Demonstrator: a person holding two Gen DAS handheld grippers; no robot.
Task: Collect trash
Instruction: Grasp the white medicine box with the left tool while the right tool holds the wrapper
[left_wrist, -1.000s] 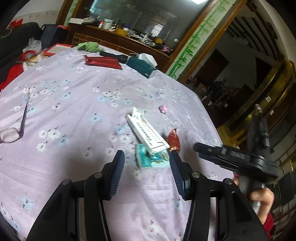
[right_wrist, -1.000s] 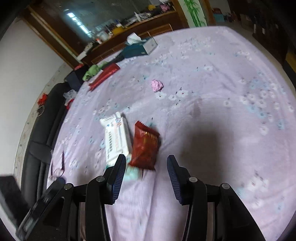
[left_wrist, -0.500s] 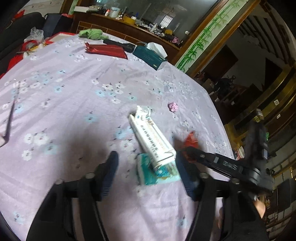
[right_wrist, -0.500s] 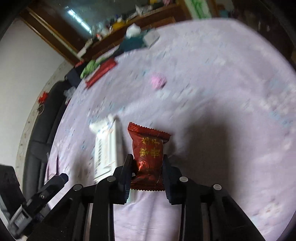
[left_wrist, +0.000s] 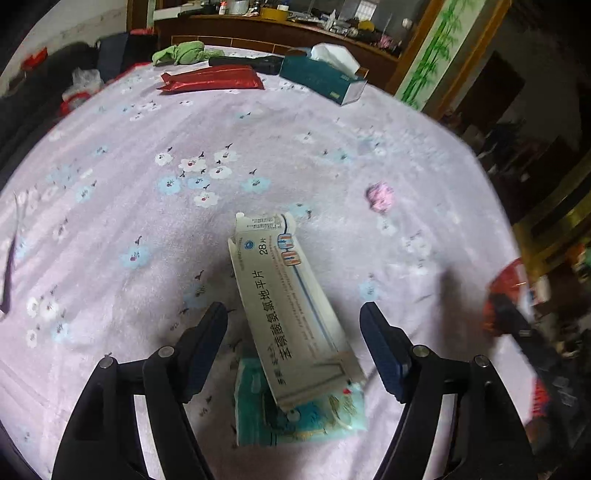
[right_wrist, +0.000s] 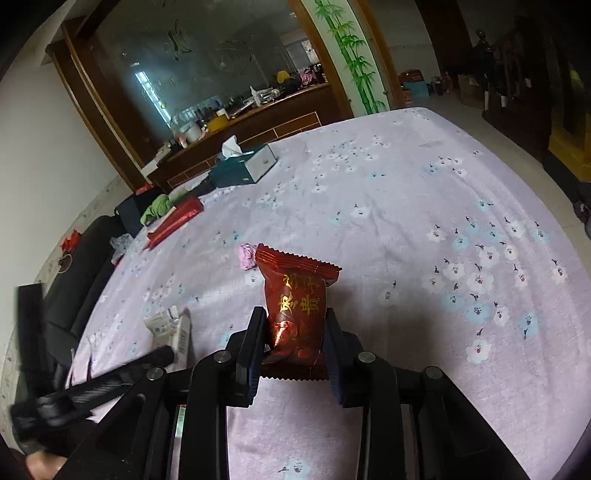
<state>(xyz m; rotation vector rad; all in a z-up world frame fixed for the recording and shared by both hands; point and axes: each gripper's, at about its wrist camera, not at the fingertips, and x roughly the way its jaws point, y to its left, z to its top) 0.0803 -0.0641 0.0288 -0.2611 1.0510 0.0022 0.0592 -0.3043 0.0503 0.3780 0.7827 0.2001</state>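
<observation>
Two jaws of the left gripper (left_wrist: 293, 343) stand wide apart, one on each side of the white medicine box (left_wrist: 286, 308). The box lies tilted on a teal packet (left_wrist: 299, 410) on the counter (left_wrist: 147, 206). To grab it well, go down a bit more, keep the box in the middle, then squeeze its long sides (not the packet under it).

The right gripper (right_wrist: 293, 332) is pinched tight on the red candy wrapper (right_wrist: 295, 295), up off the cloth.

Only the left view shows the teal packet. Only the right view shows the grip on the wrapper clearly. Both show the small pink wad (left_wrist: 379, 194), the tissue box (right_wrist: 242, 166) and the long red packet (left_wrist: 212, 79) far back.
</observation>
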